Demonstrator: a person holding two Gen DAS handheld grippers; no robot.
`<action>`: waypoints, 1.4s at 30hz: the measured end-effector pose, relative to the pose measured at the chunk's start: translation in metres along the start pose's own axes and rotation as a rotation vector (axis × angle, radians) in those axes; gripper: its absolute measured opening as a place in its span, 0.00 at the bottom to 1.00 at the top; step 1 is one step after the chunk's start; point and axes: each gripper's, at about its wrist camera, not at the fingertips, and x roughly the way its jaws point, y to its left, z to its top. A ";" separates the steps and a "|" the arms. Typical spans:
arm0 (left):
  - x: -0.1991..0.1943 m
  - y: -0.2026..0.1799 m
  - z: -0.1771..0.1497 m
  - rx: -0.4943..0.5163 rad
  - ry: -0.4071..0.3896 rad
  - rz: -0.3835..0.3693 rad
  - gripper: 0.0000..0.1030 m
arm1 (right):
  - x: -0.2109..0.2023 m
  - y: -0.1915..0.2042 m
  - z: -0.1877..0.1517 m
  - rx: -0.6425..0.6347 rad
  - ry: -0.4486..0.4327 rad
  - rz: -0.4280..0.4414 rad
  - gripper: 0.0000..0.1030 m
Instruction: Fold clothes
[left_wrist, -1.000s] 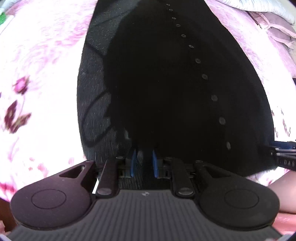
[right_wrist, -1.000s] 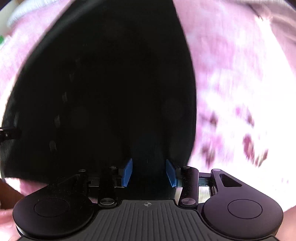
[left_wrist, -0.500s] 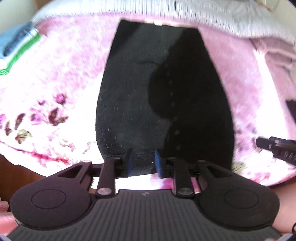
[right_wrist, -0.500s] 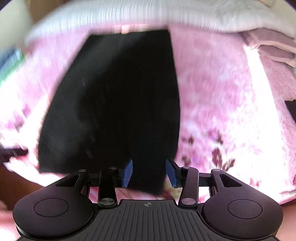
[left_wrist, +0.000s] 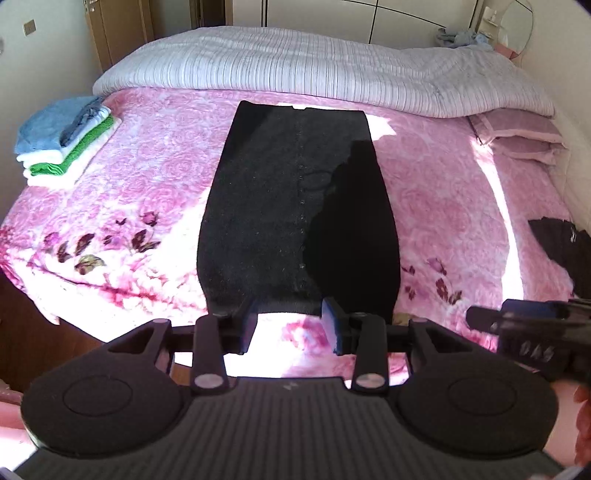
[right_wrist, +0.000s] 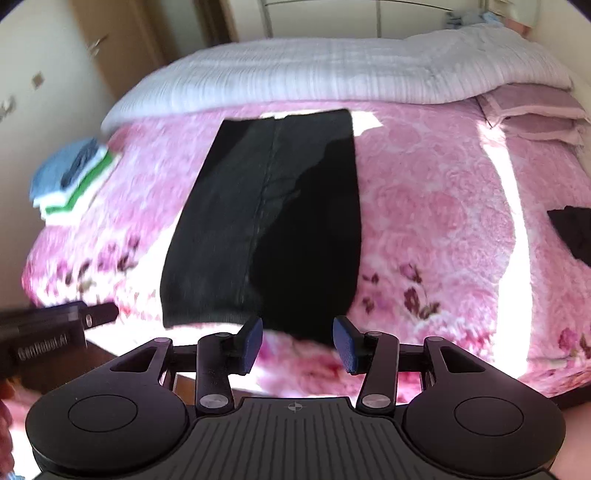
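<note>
**Both grippers clear of the black garment – fold laid, next fold at risk of skew**

The black garment (left_wrist: 299, 206) lies flat as a long strip down the middle of the frame on the pink floral bed (left_wrist: 461, 206), its near hem just beyond the fingertips. The left hand-held gripper (left_wrist: 291, 325) is spread with nothing between its blue pads; only blanket shows in the gap. The right hand-held gripper (right_wrist: 297, 345) is likewise spread and empty, hovering over the garment's lower right corner.

What could go wrong, as I judge it: the near hem sits close to the bed's lower edge, so a careless regrip could drag the strip off the mattress. The plush blanket may also cling to the knit and skew the next fold. A second dark item (left_wrist: 565, 254) at the right edge and the folded stack (left_wrist: 62, 144) at upper left are well apart, no obstacle.

Against the earlier frames – there the garment filled both views, with the left pads nearly together at its hem. The left jaws have just been opening, and now the whole bed and the striped quilt (left_wrist: 314, 66) are visible.
</note>
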 end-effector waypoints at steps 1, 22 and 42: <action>-0.005 -0.002 -0.005 0.007 -0.004 0.003 0.34 | 0.002 0.004 -0.008 -0.017 0.009 -0.002 0.45; -0.042 -0.005 -0.065 0.052 0.008 0.005 0.40 | -0.029 0.025 -0.080 -0.054 0.069 -0.034 0.45; -0.049 0.010 -0.072 0.028 0.004 0.017 0.41 | -0.036 0.037 -0.083 -0.086 0.035 -0.033 0.47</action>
